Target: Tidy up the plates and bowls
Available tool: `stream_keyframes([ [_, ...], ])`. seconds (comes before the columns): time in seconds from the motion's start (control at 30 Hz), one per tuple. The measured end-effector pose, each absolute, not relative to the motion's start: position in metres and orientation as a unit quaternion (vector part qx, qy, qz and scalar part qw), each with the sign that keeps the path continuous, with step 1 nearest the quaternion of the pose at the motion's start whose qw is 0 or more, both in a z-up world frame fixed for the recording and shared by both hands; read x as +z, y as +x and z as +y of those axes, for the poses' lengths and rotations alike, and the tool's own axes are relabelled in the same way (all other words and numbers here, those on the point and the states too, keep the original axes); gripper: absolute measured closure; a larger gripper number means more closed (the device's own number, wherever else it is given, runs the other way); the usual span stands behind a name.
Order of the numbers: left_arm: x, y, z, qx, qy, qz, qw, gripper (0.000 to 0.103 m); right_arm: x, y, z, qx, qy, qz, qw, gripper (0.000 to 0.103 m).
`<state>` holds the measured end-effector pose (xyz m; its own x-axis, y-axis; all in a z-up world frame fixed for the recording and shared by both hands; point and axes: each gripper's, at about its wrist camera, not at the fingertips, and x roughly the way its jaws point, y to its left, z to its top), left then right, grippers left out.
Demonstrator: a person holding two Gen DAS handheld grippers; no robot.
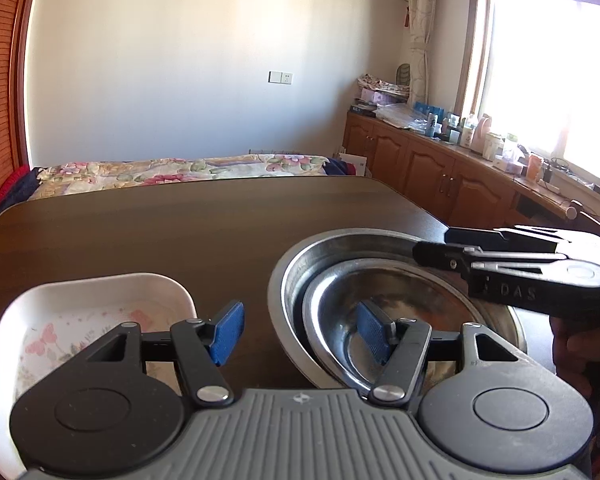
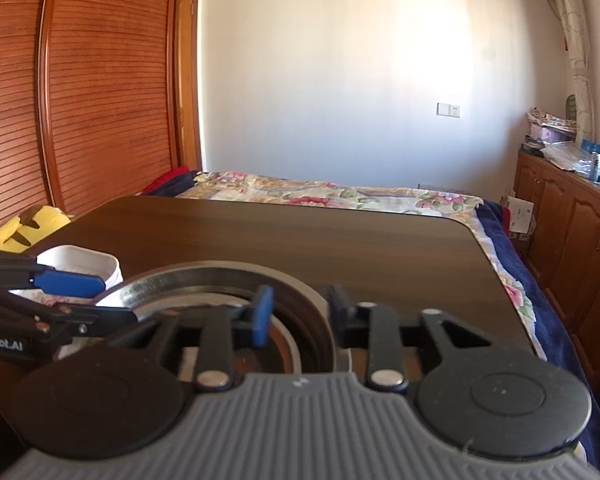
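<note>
Tabletop (image 1: 180,220) of dark wood grain carries 3 pieces of tableware at its near edge. A white rectangular dish (image 1: 100,300) with a floral pattern inside sits at the left. Just beside it, to the right and apart from it, stands a large steel bowl (image 1: 296,276), and a smaller steel bowl (image 1: 332,312) rests tilted inside it, leaning toward the near left wall. The left gripper (image 1: 300,334) hovers over the gap between the white dish and the steel bowls: its left blue pad is above the bare wood beside the dish's corner, its right blue pad is over the inside of the smaller bowl, and the jaws stand apart with nothing pressed between them. The right gripper (image 2: 298,312) straddles the right rim of the large steel bowl in the right wrist view, 1 finger inside the rim and 1 outside; a gap shows beside each pad, so the jaws read as parted and not clamped on the rim. Beyond the table lie a bed with a floral cover (image 2: 340,196) and a wooden cabinet (image 1: 440,176) beneath the window.
</note>
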<state>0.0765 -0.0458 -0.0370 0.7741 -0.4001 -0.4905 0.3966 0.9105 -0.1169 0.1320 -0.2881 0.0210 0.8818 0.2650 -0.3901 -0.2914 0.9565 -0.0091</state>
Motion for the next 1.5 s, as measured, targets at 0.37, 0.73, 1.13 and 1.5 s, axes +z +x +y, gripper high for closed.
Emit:
stream_keyframes([
  [0.37,-0.045,0.071,-0.054,-0.217,-0.011,0.261,0.941,0.043,0.000,0.126,-0.299,0.127,0.004,0.203,0.971,0.035],
  [0.73,-0.051,0.072,-0.062,-0.203,-0.010,0.246,0.948,0.050,-0.010,0.129,-0.298,0.147,0.049,0.190,0.970,0.039],
  [1.13,-0.053,0.071,-0.063,-0.190,-0.014,0.244,0.951,0.065,-0.012,0.123,-0.300,0.143,0.050,0.174,0.973,0.064],
  [1.5,-0.033,0.067,-0.061,-0.194,-0.007,0.230,0.953,0.066,0.000,0.119,-0.303,0.142,0.065,0.160,0.975,0.064],
])
